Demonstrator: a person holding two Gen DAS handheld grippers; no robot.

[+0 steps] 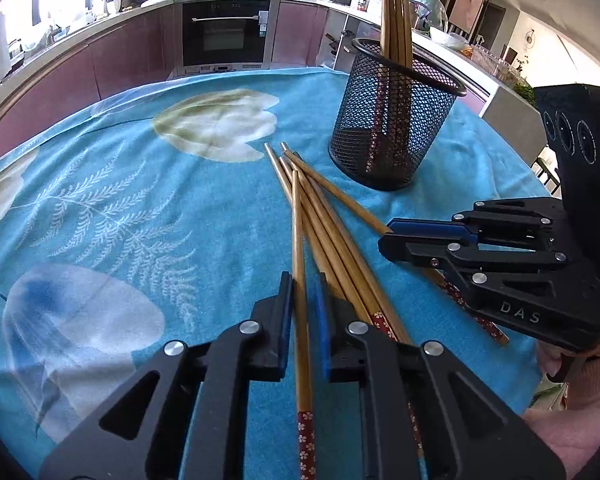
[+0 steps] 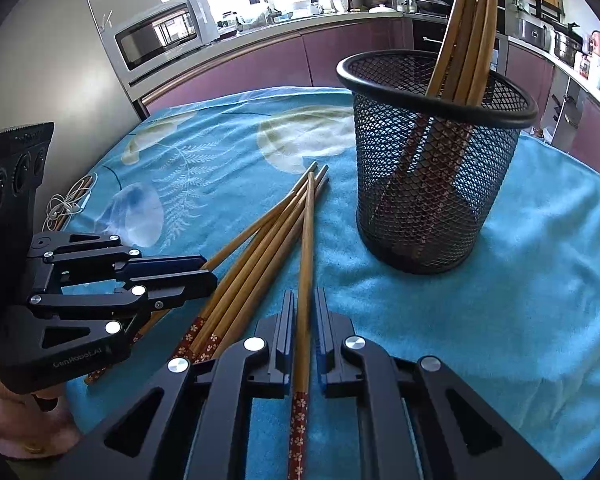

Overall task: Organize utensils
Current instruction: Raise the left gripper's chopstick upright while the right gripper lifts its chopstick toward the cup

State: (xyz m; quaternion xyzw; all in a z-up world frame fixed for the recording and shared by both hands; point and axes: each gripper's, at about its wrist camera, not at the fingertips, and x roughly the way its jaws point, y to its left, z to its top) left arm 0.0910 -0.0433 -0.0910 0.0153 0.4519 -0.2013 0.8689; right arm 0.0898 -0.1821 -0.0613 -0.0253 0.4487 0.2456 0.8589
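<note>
Several wooden chopsticks point(image 1: 332, 236) with red flowered ends lie fanned on the blue cloth. A black mesh holder point(image 1: 392, 120) stands upright behind them, with several chopsticks point(image 1: 396, 12) leaning inside. My left gripper point(image 1: 303, 280) is shut on one chopstick point(image 1: 298, 220) that runs forward between its blue pads. In the right wrist view my right gripper point(image 2: 305, 296) is shut on another chopstick point(image 2: 309, 220), pointing toward the holder point(image 2: 432, 184). Each gripper shows in the other's view, low beside the pile: the right gripper point(image 1: 388, 236) and the left gripper point(image 2: 210, 276).
A blue flowered cloth point(image 1: 140, 200) covers the table. A white earphone cable point(image 2: 66, 204) lies at its left edge. A person's hands point(image 1: 572, 392) hold the gripper handles. Kitchen counters, an oven point(image 1: 226, 32) and a microwave point(image 2: 160, 32) stand beyond the table.
</note>
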